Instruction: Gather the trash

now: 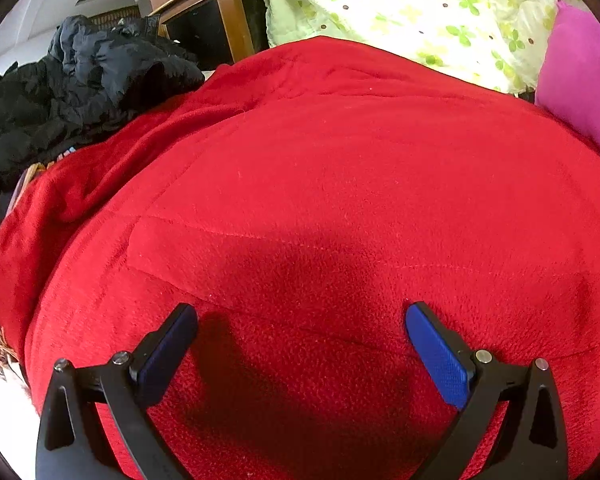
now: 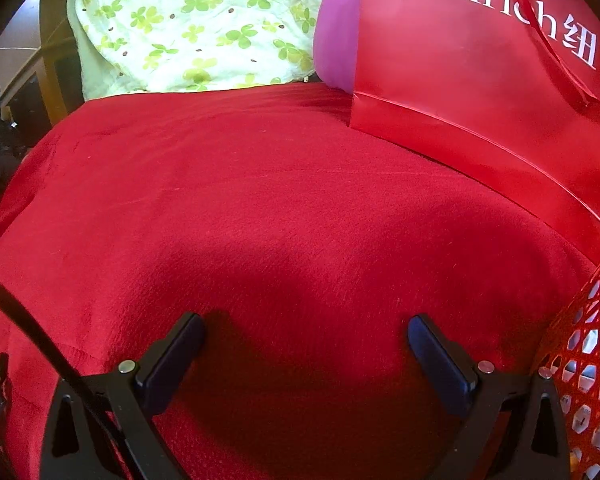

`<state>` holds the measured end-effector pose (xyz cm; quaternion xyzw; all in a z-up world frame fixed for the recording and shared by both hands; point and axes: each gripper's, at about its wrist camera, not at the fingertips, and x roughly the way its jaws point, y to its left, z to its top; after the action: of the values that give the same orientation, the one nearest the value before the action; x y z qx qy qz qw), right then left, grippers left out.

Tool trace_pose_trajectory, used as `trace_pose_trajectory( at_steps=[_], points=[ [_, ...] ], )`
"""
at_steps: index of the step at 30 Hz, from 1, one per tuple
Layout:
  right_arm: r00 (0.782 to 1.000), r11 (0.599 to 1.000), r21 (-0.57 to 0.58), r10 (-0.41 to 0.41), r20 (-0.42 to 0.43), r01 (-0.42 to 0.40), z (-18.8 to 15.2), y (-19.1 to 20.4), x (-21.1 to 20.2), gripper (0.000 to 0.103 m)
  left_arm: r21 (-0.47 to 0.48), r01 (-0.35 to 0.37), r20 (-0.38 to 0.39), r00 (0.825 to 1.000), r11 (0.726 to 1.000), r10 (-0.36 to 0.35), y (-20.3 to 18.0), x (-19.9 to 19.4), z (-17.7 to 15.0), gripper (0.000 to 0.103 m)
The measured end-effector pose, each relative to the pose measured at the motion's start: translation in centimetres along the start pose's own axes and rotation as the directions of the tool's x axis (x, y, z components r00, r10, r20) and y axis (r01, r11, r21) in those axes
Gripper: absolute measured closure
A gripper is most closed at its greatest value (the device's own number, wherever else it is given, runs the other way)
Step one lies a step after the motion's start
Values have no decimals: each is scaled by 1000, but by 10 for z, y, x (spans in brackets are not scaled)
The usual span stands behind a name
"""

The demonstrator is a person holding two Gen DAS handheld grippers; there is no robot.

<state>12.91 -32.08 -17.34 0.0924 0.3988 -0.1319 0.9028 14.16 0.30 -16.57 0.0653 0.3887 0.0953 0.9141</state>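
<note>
My left gripper [image 1: 302, 314] is open and empty, its blue-padded fingers spread wide just above a red fleece blanket [image 1: 340, 168]. My right gripper [image 2: 306, 324] is also open and empty over the same blanket [image 2: 240, 200]. A red paper bag [image 2: 480, 64] with white "Nilrich" lettering stands on the blanket to the right of the right gripper. A red mesh basket [image 2: 588, 360] sits at the right edge, close beside the right finger. I see no loose trash in either view.
A green floral quilt [image 1: 420, 12] lies at the back, also in the right wrist view [image 2: 196, 28]. A magenta pillow [image 1: 580, 80] is at the right. Black clothing [image 1: 80, 80] is piled at the left. A wooden cabinet [image 1: 216, 16] stands behind.
</note>
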Motion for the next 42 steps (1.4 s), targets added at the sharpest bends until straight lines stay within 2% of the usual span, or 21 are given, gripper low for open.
trace_pose_trajectory(
  at_steps=[7,17,35,42],
  points=[
    [1000,1000,-7,4,2,-4,-1,0,-1,0,26,-42,14,999,999,42,-5,-4,0,0],
    [999,999,-25,44,16,-44,-6,-3,-7,0,28,-43,13,999,999,43,-4,-3,2,0],
    [1000,999,-42,27,11,-27,-6,0,-6,0,36,-62,27,998,997,61,-7,-5,-1,0],
    [1000,999,-47,21,10,-21,-5,0,-5,0,4,-15,11,1000,1000,15,-1,-3,-1,0]
  ],
)
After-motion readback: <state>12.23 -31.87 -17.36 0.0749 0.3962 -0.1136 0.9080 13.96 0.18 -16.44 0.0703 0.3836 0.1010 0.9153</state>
